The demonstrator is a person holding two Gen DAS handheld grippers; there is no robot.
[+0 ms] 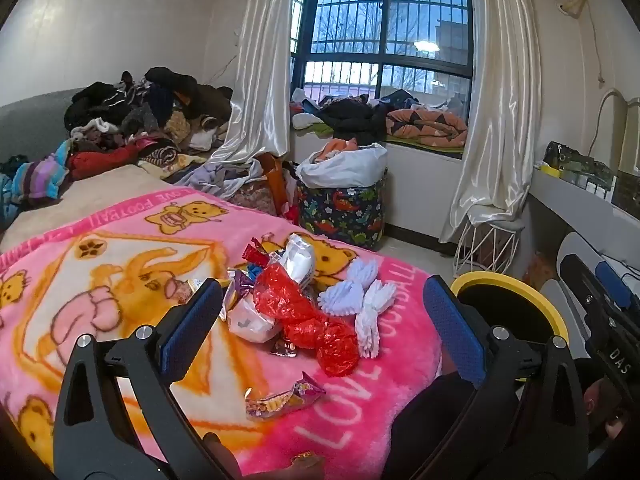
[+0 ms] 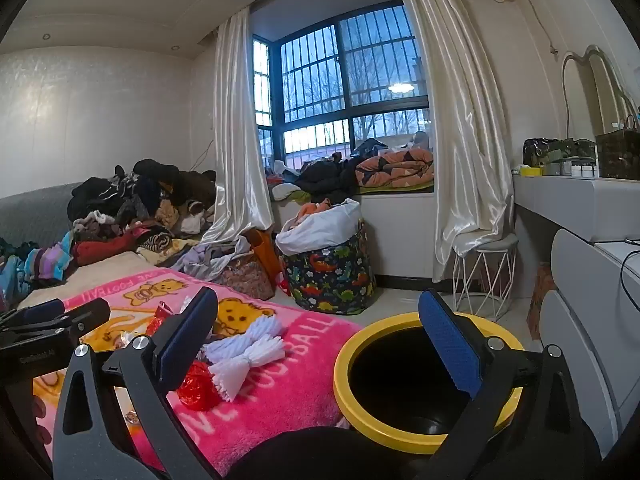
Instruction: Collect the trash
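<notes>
A pink fleece blanket (image 1: 120, 264) printed with yellow bears covers the bed, and the trash lies in a loose heap on it: a crumpled red cellophane bag (image 1: 308, 316), white pleated paper cupcake liners (image 1: 360, 300), a crinkled silver-white foil wrapper (image 1: 298, 260), a white crumpled packet (image 1: 252, 322), and, apart from the heap toward the camera, a purple and yellow snack wrapper (image 1: 284, 396).

The left gripper (image 1: 324, 320) hovers over this heap with its blue-padded jaws spread wide, holding nothing; the red bag and liners sit in the gap between them.

Just beside the bed edge stands a round black bin with a yellow rim (image 2: 420, 436). The right gripper (image 2: 320, 344) hangs near its opening, jaws likewise spread and empty, one finger over the blanket and the other over the bin.

Farther back, a dinosaur-print fabric basket (image 2: 332, 280) holding a white bag stands on the floor below the barred window (image 2: 344, 80).
</notes>
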